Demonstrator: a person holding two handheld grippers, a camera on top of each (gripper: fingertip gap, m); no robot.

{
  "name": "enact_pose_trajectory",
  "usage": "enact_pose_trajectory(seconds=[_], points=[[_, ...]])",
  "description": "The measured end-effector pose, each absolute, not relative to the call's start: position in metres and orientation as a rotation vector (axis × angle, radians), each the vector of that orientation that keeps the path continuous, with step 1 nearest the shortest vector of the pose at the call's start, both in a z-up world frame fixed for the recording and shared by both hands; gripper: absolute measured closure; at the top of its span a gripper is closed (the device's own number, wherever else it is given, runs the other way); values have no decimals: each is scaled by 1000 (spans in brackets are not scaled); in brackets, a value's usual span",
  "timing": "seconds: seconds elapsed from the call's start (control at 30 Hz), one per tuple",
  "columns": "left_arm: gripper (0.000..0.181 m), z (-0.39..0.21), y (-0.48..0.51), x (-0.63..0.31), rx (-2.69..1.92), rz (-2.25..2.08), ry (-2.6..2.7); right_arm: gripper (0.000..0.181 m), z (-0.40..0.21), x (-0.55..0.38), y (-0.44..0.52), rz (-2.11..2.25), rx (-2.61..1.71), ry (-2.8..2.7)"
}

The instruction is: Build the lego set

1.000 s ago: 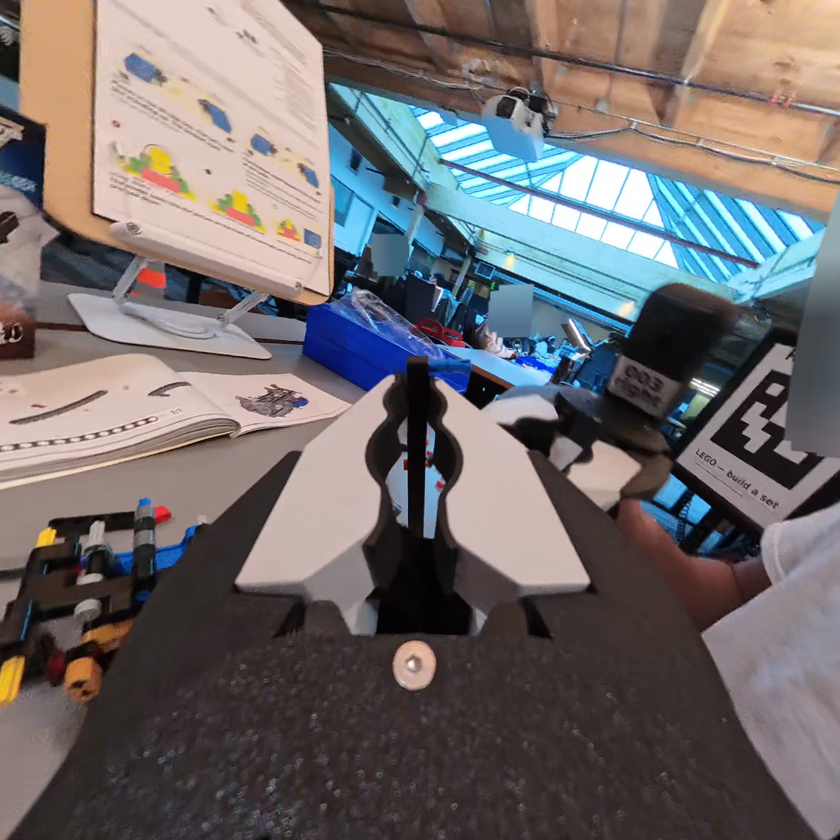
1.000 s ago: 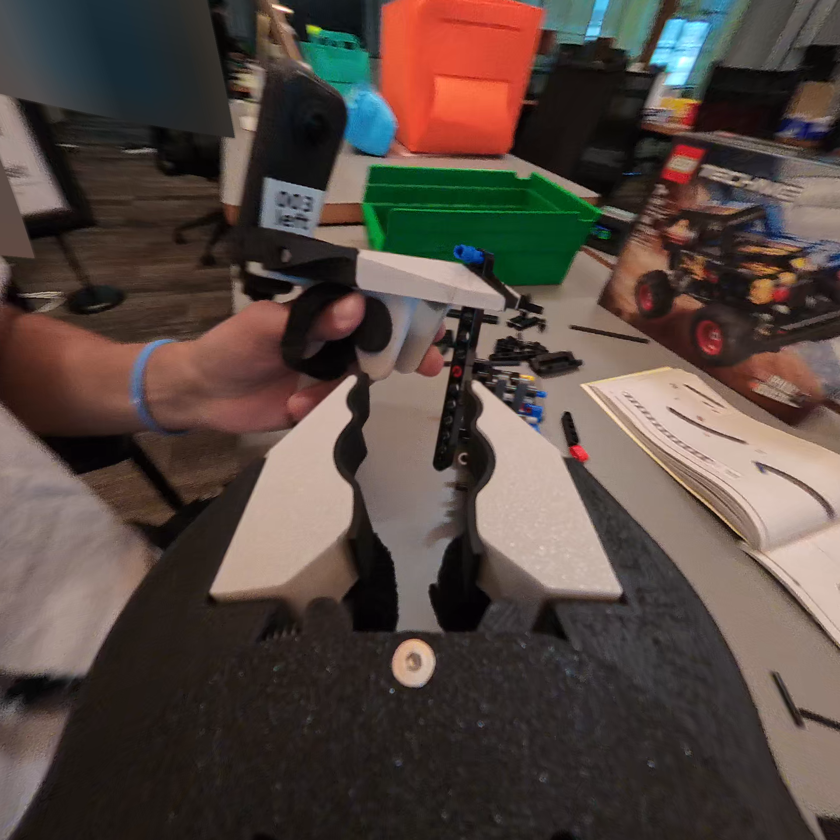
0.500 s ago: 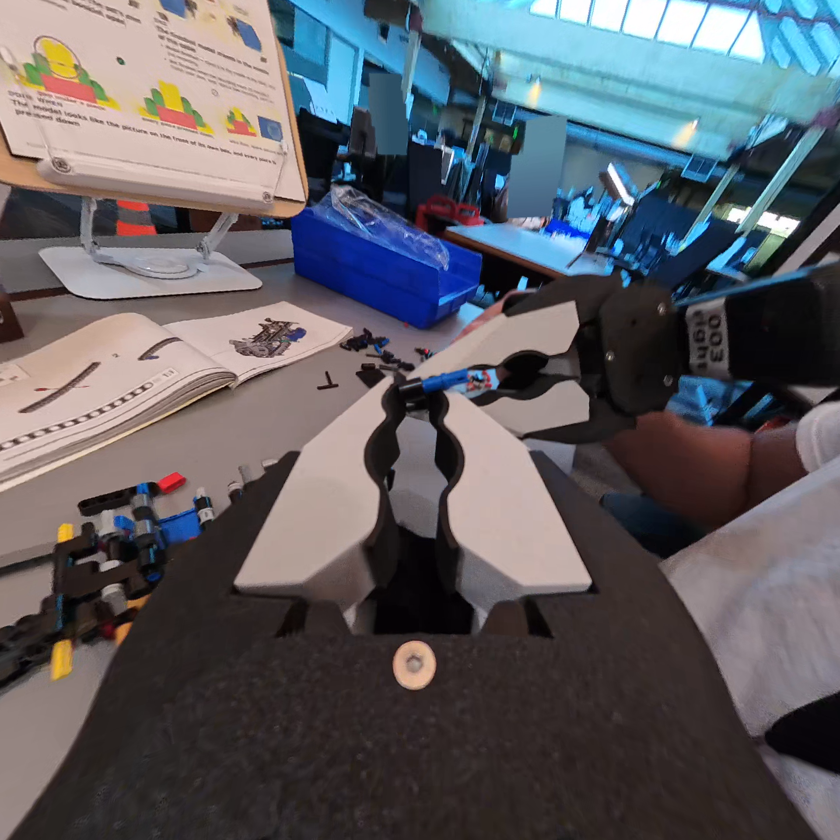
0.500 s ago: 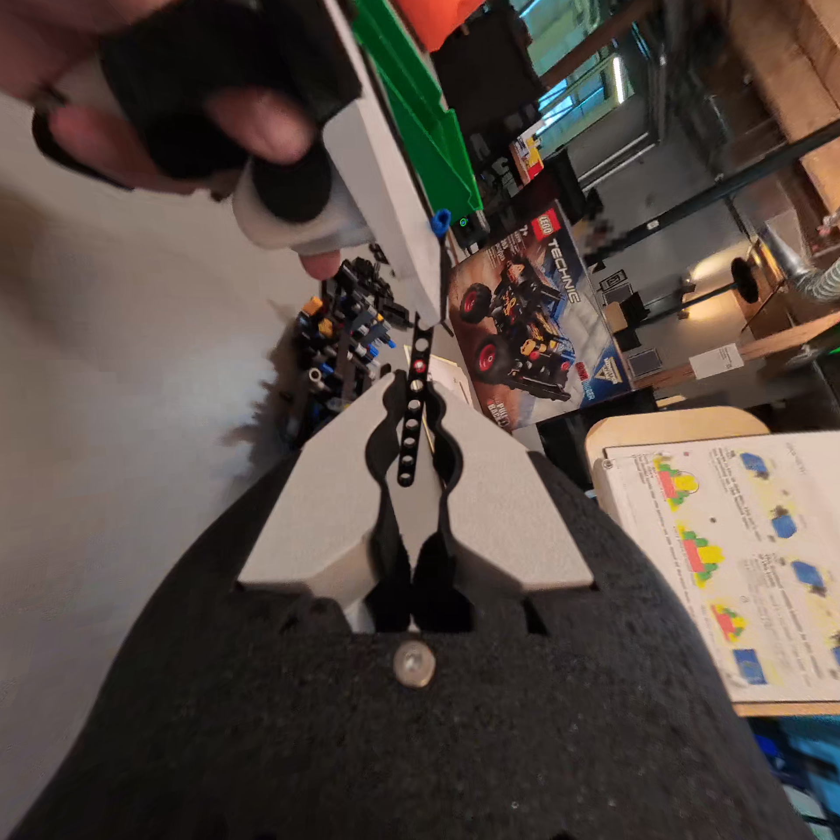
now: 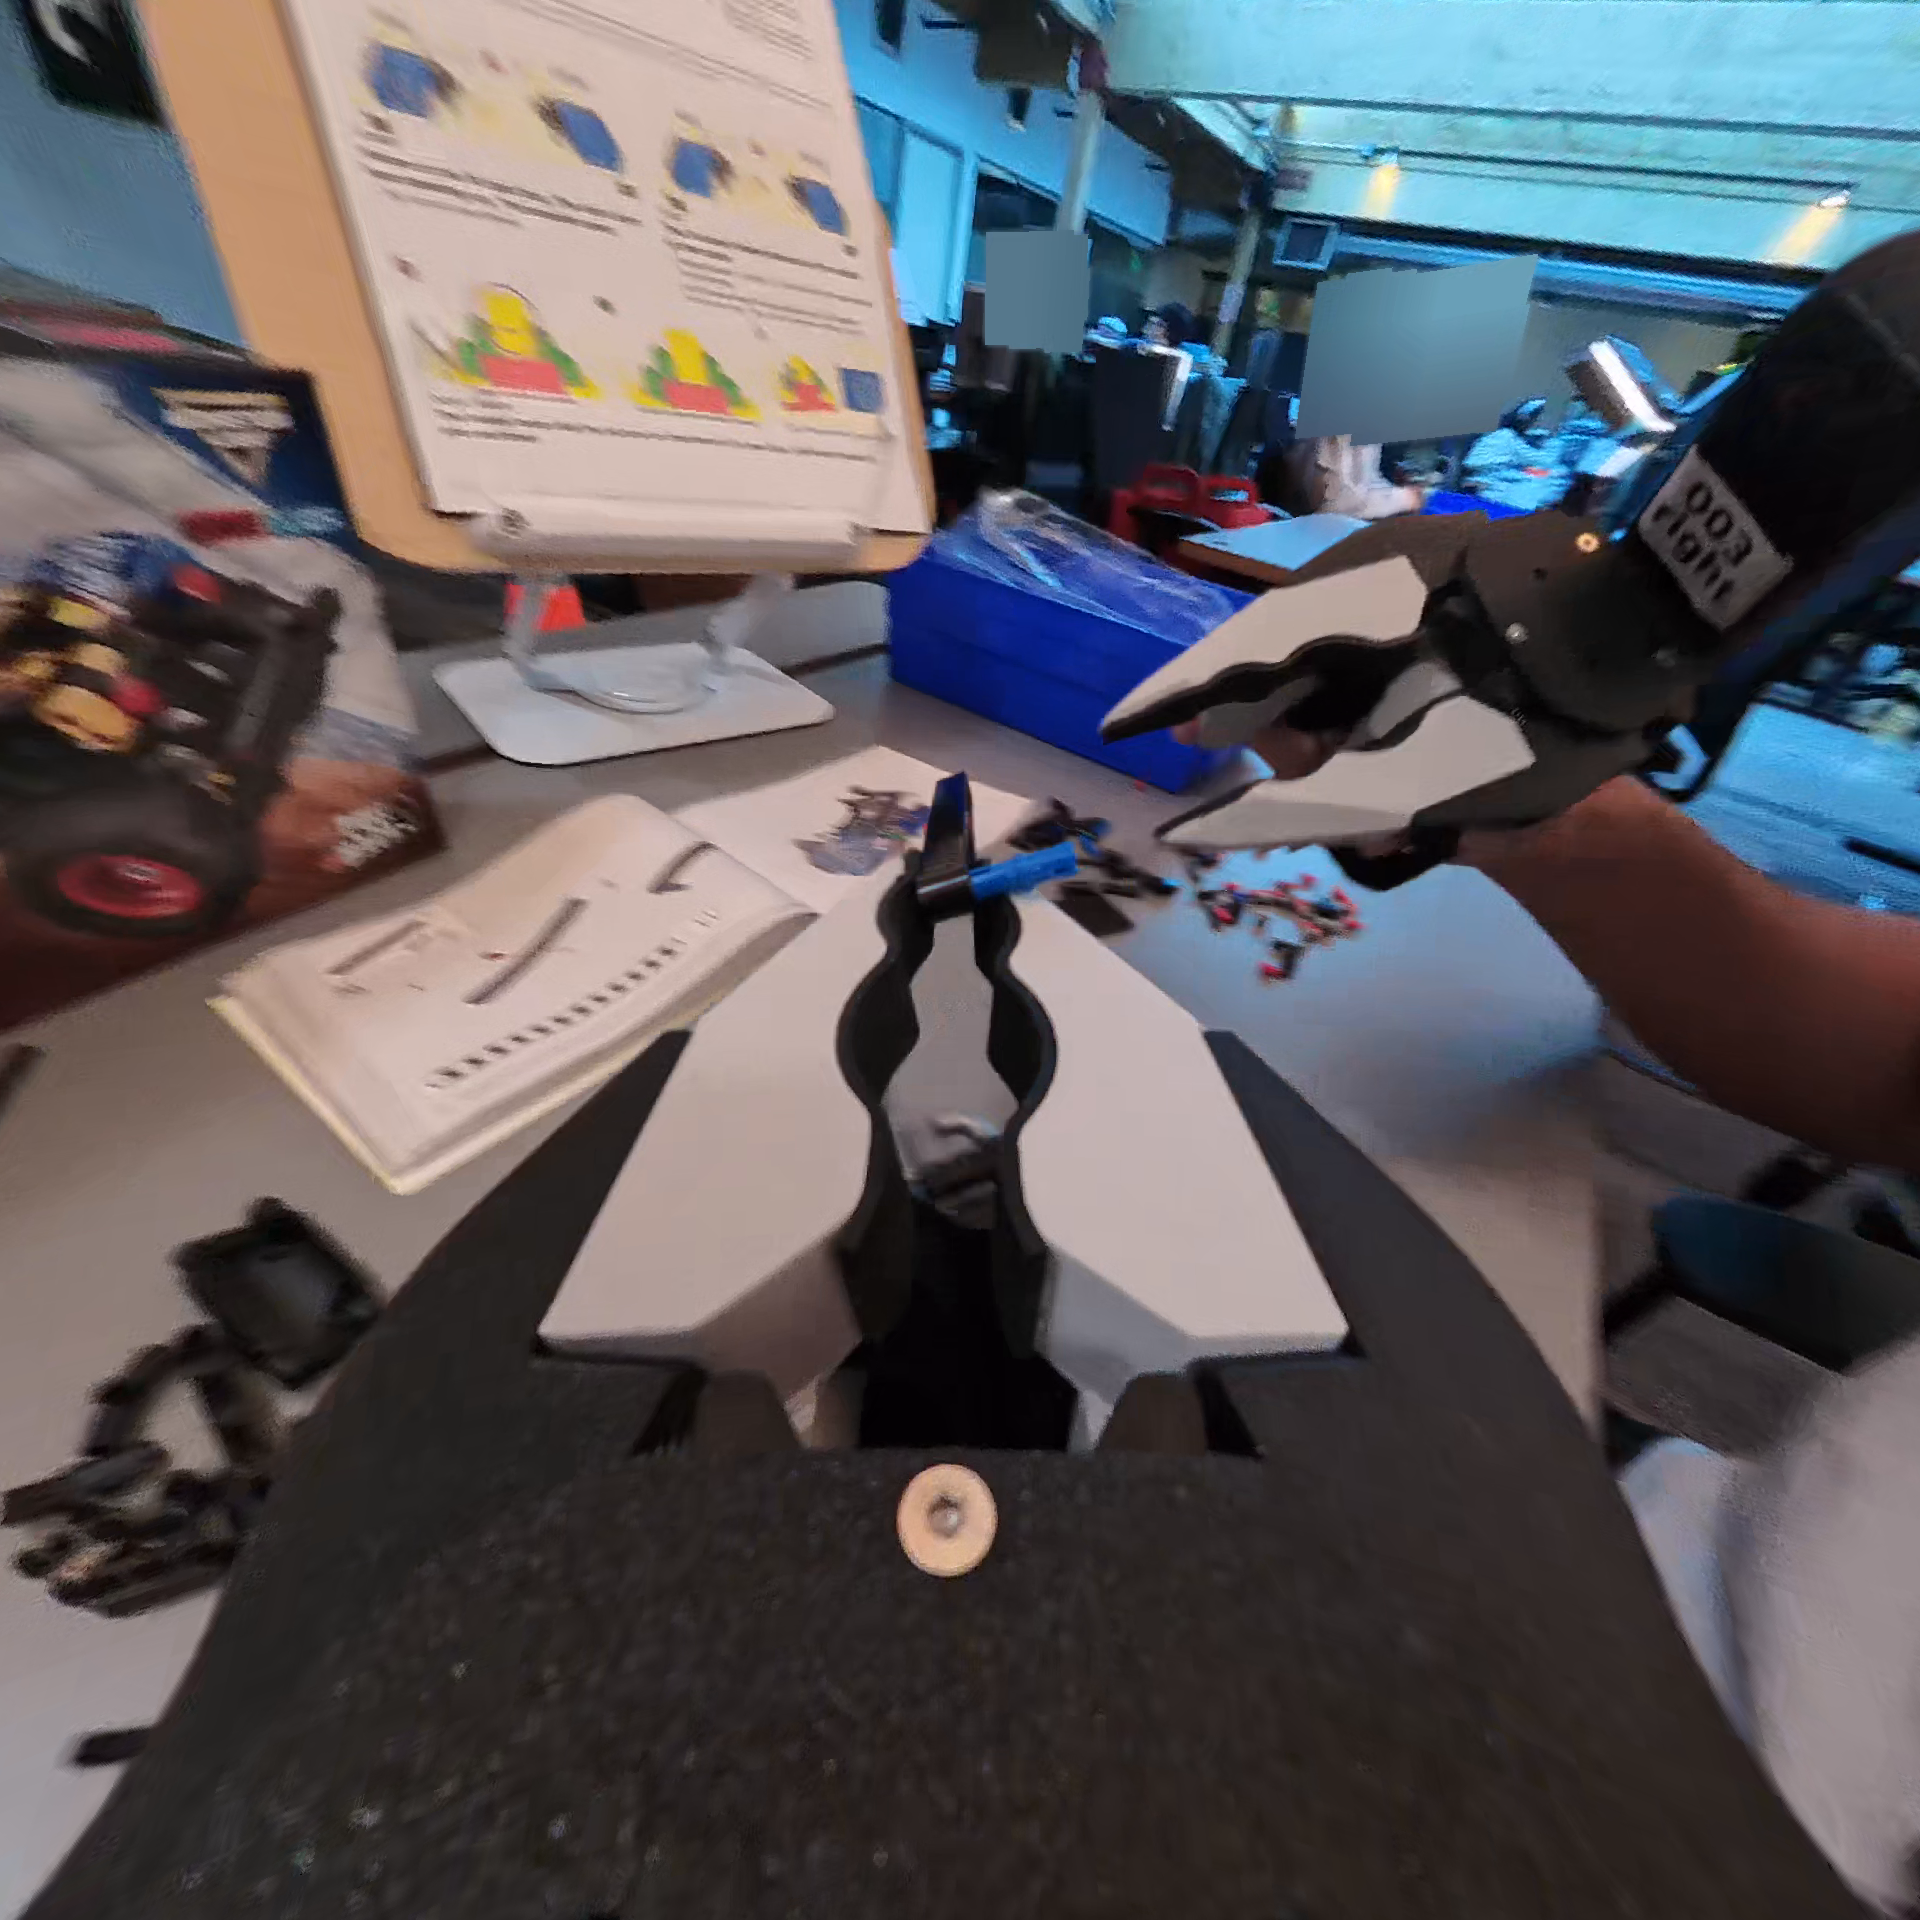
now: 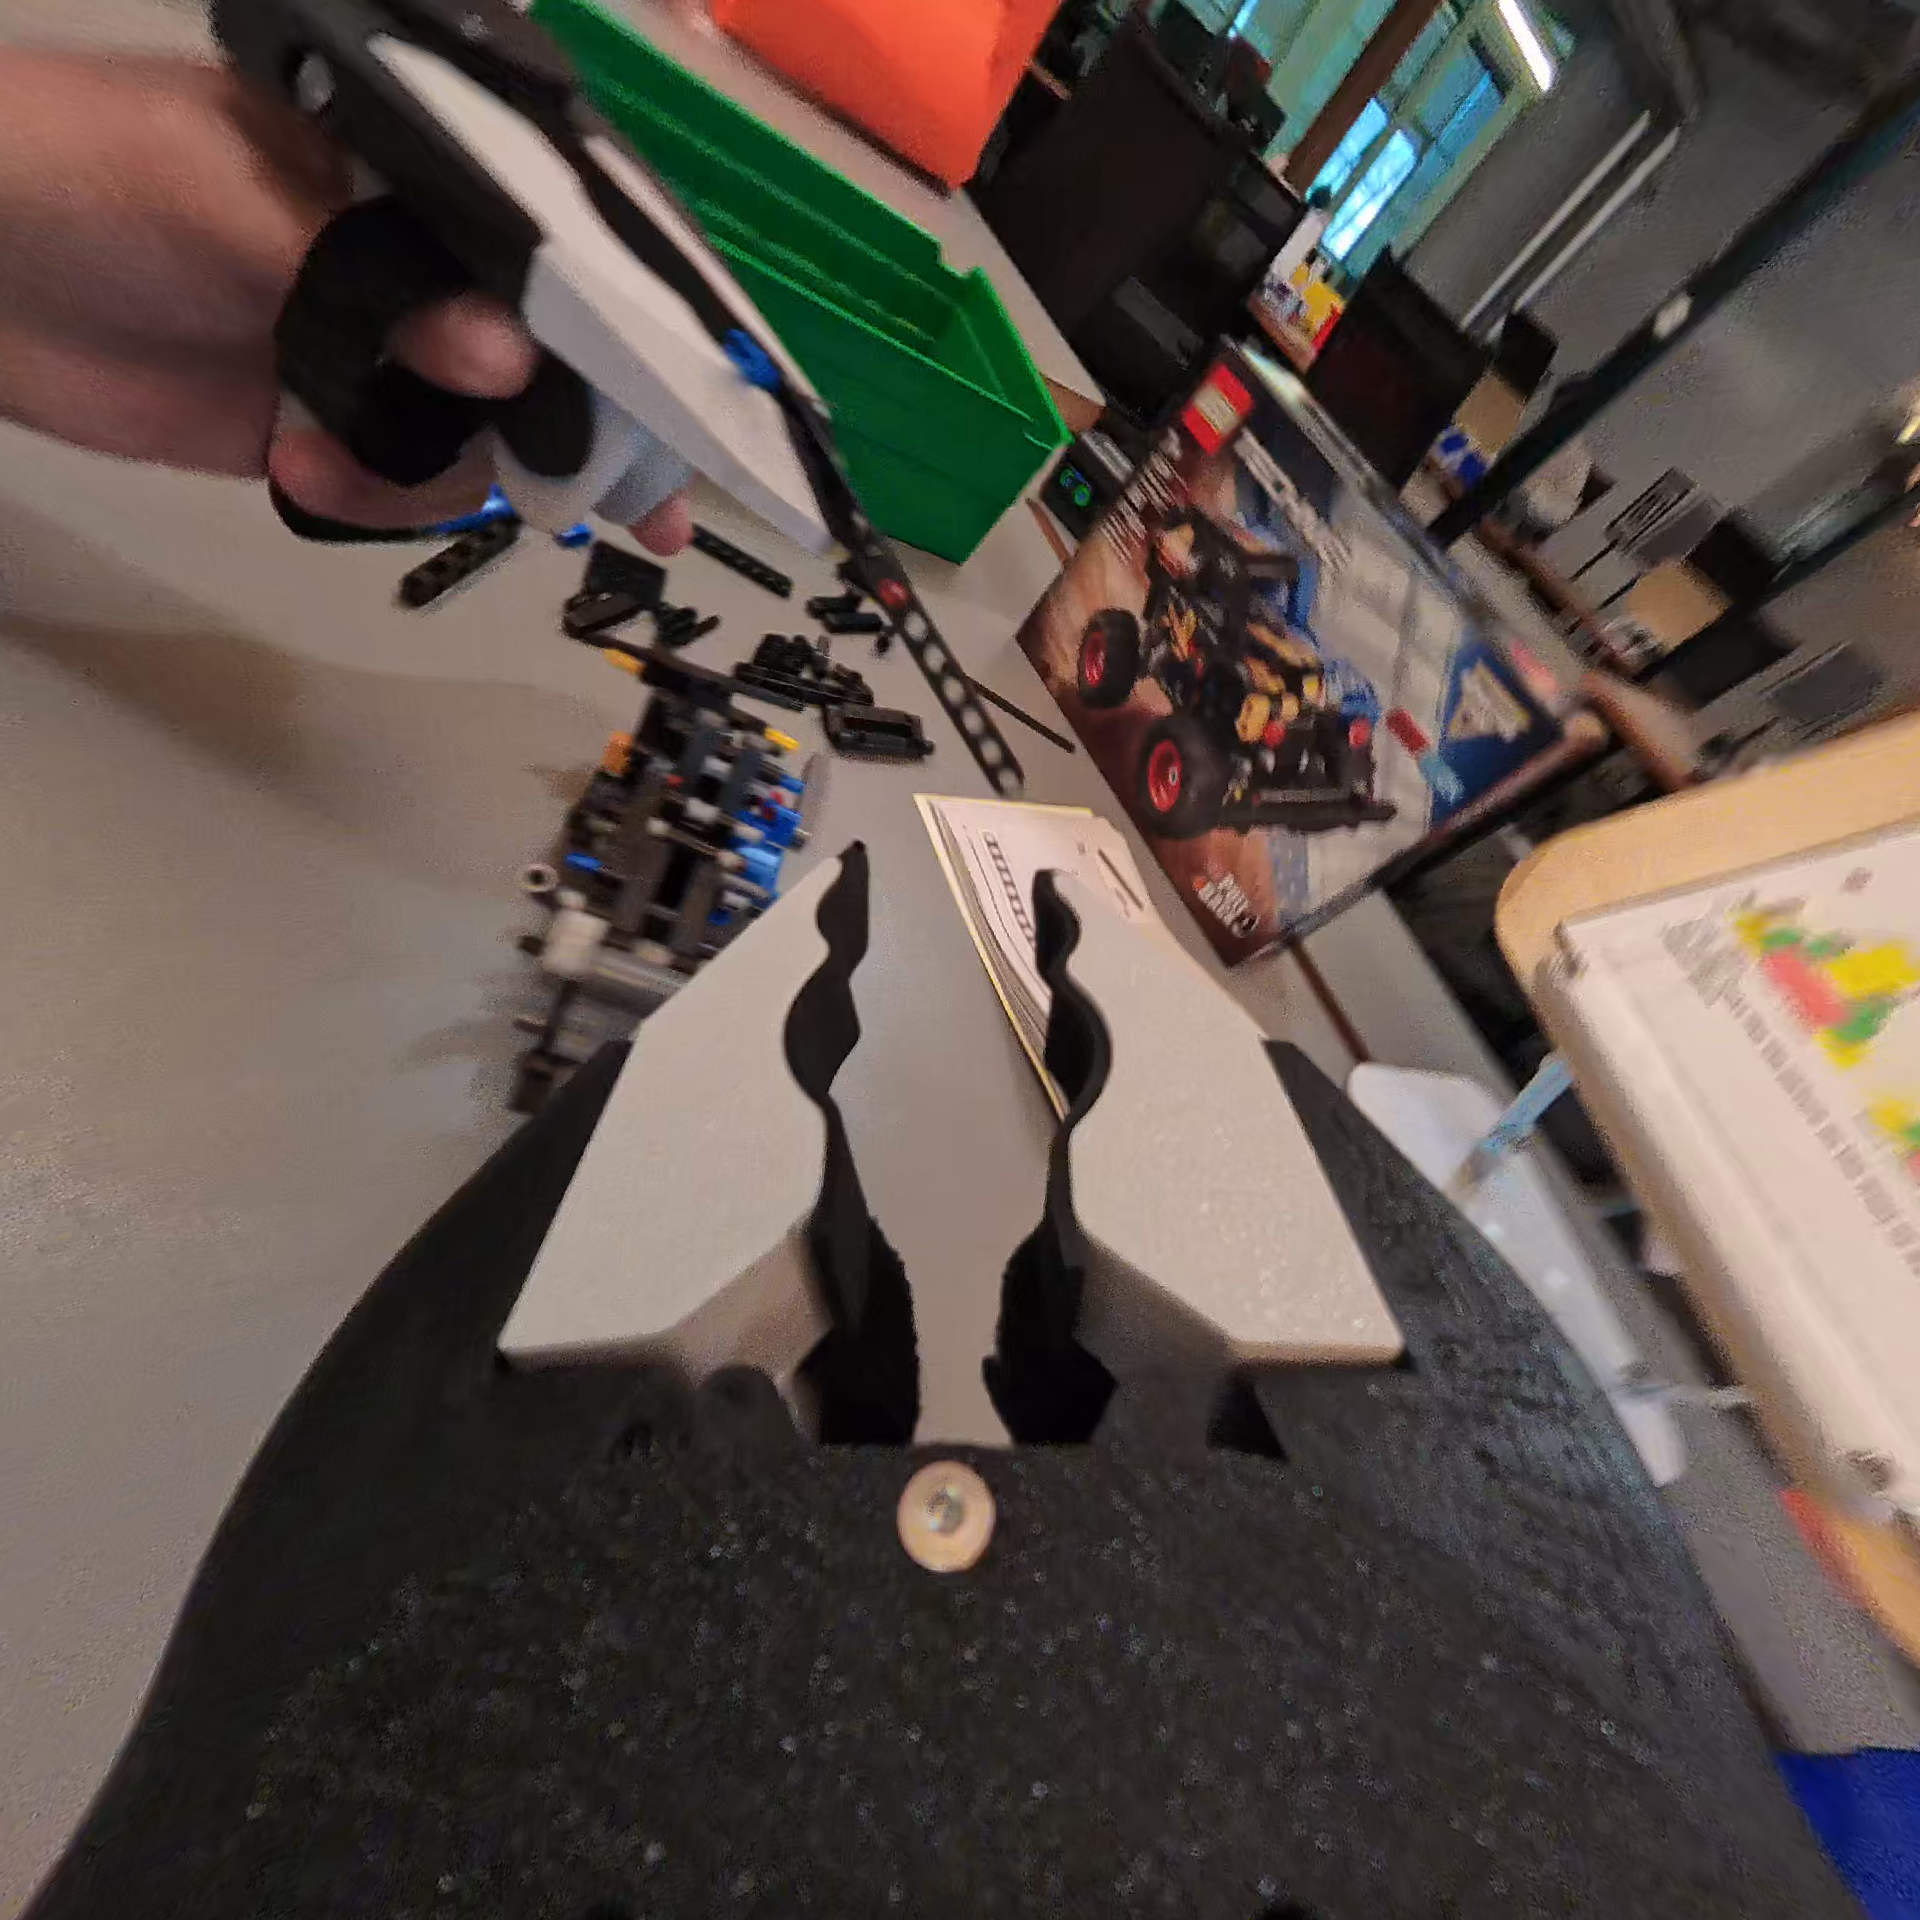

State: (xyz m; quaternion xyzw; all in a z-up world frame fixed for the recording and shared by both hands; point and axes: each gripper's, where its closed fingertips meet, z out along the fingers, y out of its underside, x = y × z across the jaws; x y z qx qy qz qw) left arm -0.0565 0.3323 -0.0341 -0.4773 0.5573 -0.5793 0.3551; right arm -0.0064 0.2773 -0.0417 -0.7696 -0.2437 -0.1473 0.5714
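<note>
Black beam, long and holed, is clamped at the tips of my left gripper, centre frame in the left wrist view, with a blue pin sticking out to its right. In the right wrist view the same beam slants down from that gripper, upper left. My right gripper has its fingers apart, holding nothing; the grey table shows in the gap. Seen from the left, it hovers at right of frame, well apart from the beam. Partly built chassis sits on the table at centre left, loose black parts above it. Open instruction booklet lies at centre left; set box stands at right centre, green bin above.
</note>
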Motion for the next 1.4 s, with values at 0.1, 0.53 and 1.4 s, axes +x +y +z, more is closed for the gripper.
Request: enact_pose_trajectory(seconds=[0.1, 0.53, 1.4], points=[[175, -43, 367, -28, -1226, -1345, 1426, 150, -58, 59, 288, -140, -1871, -312], [176, -85, 420, -5, -1323, -1156, 1486, 150, -131, 135, 284, -38, -2041, 61], [176, -85, 417, -12, -1275, -1157, 1524, 143, -168, 216, 226, -253, -2315, 333]])
